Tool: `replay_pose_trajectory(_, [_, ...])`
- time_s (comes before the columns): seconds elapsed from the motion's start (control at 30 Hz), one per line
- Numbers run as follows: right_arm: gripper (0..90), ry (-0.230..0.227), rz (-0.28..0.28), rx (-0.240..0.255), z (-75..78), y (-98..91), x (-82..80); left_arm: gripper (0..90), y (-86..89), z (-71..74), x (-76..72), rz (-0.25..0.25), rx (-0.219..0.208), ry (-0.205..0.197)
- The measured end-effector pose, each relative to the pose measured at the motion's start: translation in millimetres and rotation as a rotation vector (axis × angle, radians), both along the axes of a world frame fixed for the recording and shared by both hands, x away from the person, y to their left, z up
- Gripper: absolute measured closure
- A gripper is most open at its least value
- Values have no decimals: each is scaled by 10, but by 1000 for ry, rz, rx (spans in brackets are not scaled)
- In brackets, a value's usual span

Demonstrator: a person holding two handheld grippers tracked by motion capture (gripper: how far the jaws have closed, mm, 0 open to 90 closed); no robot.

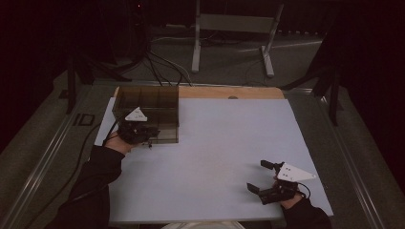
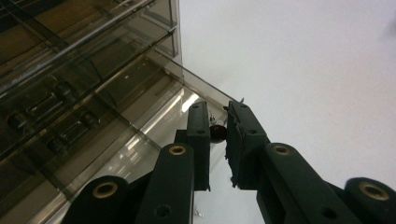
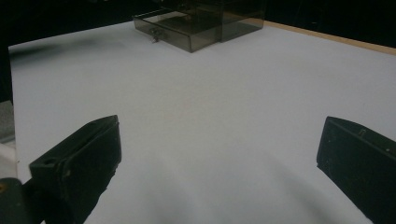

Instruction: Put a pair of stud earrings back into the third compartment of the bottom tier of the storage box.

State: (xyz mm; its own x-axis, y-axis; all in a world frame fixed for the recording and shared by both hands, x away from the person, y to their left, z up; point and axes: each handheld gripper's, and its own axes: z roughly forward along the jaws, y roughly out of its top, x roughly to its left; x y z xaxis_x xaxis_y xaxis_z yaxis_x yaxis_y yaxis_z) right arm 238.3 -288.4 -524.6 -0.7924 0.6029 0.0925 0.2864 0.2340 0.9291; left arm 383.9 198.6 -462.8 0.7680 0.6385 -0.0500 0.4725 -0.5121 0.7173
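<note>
Gripping a small dark drawer knob [image 2: 217, 133], the left gripper [image 2: 218, 122] is sitting at the near edge of a smoked transparent drawer cabinet [image 1: 148, 107] on the far left part of the white tabletop [image 1: 215, 157]. In the left gripper view its two black jaws are standing close together with the round knob pinched between their pads, right at the front of a drawer [image 2: 140, 126] that is standing pulled out from the cabinet. In the high view that gripper [image 1: 143, 134] is lying just in front of the cabinet's near face, held by a hand in a dark sleeve [image 1: 98, 181].

The right gripper [image 1: 262, 176] is resting near the near right corner of the tabletop, well apart from the cabinet. Its jaws are standing wide apart, with only bare white surface between them. In the right gripper view, the cabinet [image 3: 205, 18] is showing far off, its lowest drawer [image 3: 173, 29] sticking out toward the near side.
</note>
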Motion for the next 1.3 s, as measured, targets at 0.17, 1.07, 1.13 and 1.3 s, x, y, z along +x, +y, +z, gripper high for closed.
replay_pose_trajectory(0.17, [0, 0, 1, -1, 0, 0, -2, 816, -32, -9, 49, 3, -1, 1])
replay_pose_trajectory(1.07, [0, 1, 0, 1, -1, -8, -3, 816, -218, -124, 218, -6, -7, 41])
replay_pose_trajectory(1.13, [0, 0, -1, 4, 0, -8, -2, 816, -221, -135, 228, -5, -9, 44])
replay_pose_trajectory(1.3, [0, 2, 0, 1, -1, -7, -2, 816, -246, -167, 258, 1, -10, 54])
